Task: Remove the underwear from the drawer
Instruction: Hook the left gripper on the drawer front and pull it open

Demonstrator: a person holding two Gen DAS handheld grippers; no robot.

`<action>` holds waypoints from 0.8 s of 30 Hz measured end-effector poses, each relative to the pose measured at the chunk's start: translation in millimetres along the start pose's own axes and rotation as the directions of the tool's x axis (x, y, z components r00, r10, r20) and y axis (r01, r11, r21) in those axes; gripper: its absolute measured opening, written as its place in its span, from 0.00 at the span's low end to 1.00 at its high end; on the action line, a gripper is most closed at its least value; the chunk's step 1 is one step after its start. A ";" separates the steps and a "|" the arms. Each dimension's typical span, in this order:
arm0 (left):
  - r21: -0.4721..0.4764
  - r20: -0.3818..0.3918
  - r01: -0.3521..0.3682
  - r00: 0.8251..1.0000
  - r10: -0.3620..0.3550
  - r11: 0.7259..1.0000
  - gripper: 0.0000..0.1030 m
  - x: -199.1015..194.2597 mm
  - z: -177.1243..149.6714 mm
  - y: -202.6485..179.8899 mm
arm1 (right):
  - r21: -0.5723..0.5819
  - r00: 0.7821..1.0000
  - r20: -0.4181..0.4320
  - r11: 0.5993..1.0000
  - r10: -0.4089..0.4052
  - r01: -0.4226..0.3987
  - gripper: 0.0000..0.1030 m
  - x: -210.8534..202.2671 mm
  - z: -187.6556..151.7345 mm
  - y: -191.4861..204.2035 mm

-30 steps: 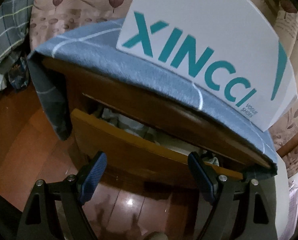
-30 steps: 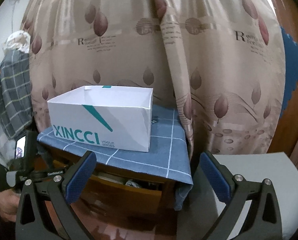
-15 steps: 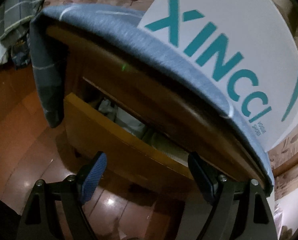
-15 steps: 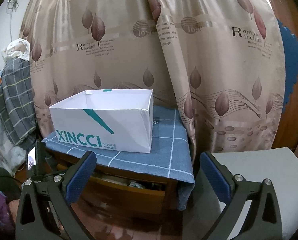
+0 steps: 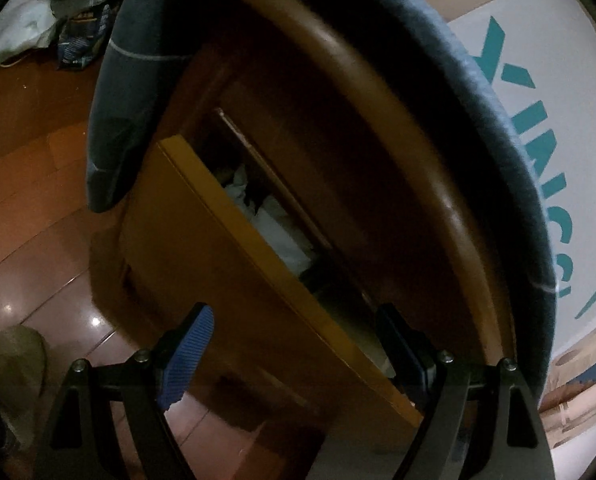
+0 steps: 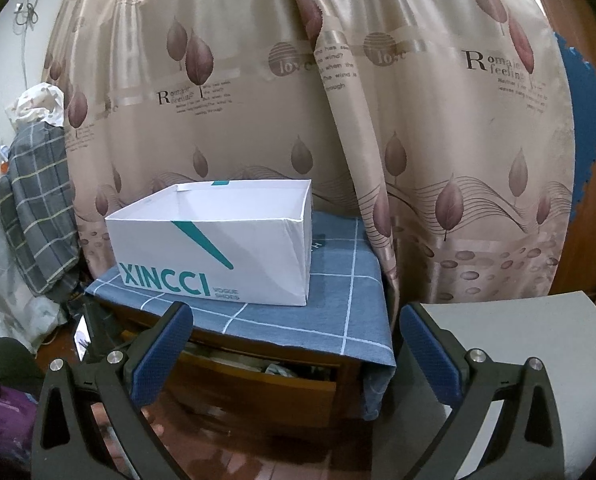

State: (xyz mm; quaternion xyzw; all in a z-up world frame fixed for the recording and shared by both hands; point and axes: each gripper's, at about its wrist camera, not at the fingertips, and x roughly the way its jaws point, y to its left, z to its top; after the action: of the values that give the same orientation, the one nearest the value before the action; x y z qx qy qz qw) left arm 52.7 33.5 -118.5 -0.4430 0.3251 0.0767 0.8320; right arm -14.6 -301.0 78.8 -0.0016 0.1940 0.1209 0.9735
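The brown wooden drawer (image 5: 234, 280) stands partly open; pale folded underwear (image 5: 276, 228) lies inside, not yet gripped. Your left gripper (image 5: 294, 344) is at the drawer front, jaws wide and empty. Your right gripper (image 6: 294, 344) hangs well back, jaws wide, empty. The blue checked cloth (image 5: 122, 120) and cabinet top overhang the narrow gap; the white shoe box (image 6: 214, 248) sits above.

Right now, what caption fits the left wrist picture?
Open left gripper nears the partly open drawer of clothes.
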 end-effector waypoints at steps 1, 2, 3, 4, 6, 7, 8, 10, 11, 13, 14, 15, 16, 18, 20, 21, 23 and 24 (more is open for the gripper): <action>-0.004 0.008 -0.001 1.000 0.001 1.000 0.83 5.7 -2.3 -2.2 | 0.000 1.000 -0.002 1.000 0.001 -0.001 1.00 0.1 -0.3 -0.2; -0.009 0.015 -0.005 1.000 0.005 1.000 0.83 6.6 -1.3 -1.4 | 0.000 1.000 -0.003 1.000 0.002 -0.002 1.00 0.2 -0.4 -0.3; -0.013 0.017 -0.010 1.000 0.010 1.000 0.83 7.5 -4.1 -0.5 | 0.001 1.000 -0.003 1.000 0.004 -0.004 1.00 0.2 -0.4 -0.6; -0.027 0.011 -0.015 1.000 0.016 1.000 0.83 10.1 -4.0 0.7 | 0.003 1.000 -0.003 1.000 0.005 -0.005 1.00 0.2 -0.4 -0.9; -0.064 -0.004 -0.025 1.000 0.024 0.998 0.83 17.6 -3.7 5.3 | 0.003 1.000 -0.003 1.000 0.005 -0.005 1.00 0.2 -0.6 -0.3; -0.075 -0.005 -0.027 1.000 0.026 0.997 0.83 17.9 -3.6 6.5 | 0.003 1.000 -0.003 1.000 0.006 -0.006 1.00 0.2 -0.7 -0.2; -0.087 0.000 -0.022 1.000 0.023 0.996 0.83 18.5 -4.1 8.1 | 0.003 1.000 -0.002 1.000 0.007 -0.007 1.00 -0.1 -0.7 0.3; -0.089 0.002 -0.014 1.000 0.015 0.996 0.83 18.9 -5.9 8.0 | 0.002 1.000 -0.003 1.000 0.011 -0.011 1.00 0.1 -0.9 0.0; -0.088 -0.005 -0.016 1.000 0.016 0.996 0.83 20.4 -6.6 8.0 | 0.000 1.000 -0.005 1.000 0.011 -0.011 1.00 0.5 -0.7 0.3; -0.112 -0.048 -0.020 0.999 0.015 0.993 0.84 26.1 -7.2 11.4 | -0.004 1.000 -0.008 1.000 0.015 -0.015 1.00 1.3 -0.7 1.2; -0.143 -0.053 -0.009 0.999 0.002 0.990 0.84 26.6 -8.1 14.2 | -0.005 1.000 -0.008 1.000 0.016 -0.016 1.00 1.5 -0.4 1.6; -0.187 -0.052 -0.004 0.999 -0.006 0.982 0.85 26.4 -9.5 17.8 | -0.006 1.000 -0.008 1.000 0.017 -0.017 1.00 1.7 -0.2 2.2; -0.201 -0.053 -0.006 0.999 -0.004 0.980 0.85 27.0 -9.8 17.9 | -0.006 1.000 -0.008 1.000 0.019 -0.019 1.00 1.8 -0.2 2.3; -0.236 -0.093 -0.021 0.996 -0.002 0.971 0.89 32.3 -8.3 18.4 | -0.003 1.000 -0.008 1.000 0.024 -0.024 1.00 1.8 -0.4 1.3; -0.272 -0.125 -0.040 0.992 0.006 0.961 0.92 35.4 -3.6 22.3 | -0.002 1.000 -0.009 1.000 0.025 -0.025 1.00 1.9 -0.3 1.1; -0.258 -0.143 -0.063 0.989 0.026 0.964 0.96 37.2 -1.6 21.9 | -0.001 1.000 -0.009 1.000 0.027 -0.027 1.00 1.9 -0.5 1.2; -0.237 -0.171 -0.099 0.984 0.059 0.967 0.99 34.7 1.5 19.0 | 0.003 0.999 -0.014 0.999 0.032 -0.032 1.00 2.7 -0.7 0.6; -0.229 -0.178 -0.116 0.981 0.075 0.967 0.99 32.4 2.4 15.4 | 0.004 0.999 -0.015 0.999 0.034 -0.034 1.00 2.9 -0.8 0.6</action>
State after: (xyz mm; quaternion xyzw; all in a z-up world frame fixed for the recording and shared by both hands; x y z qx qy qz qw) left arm 72.7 39.4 -147.9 -0.5282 0.4036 0.1176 0.7377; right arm -12.4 -299.7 76.9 0.0028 0.2017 0.1370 0.9698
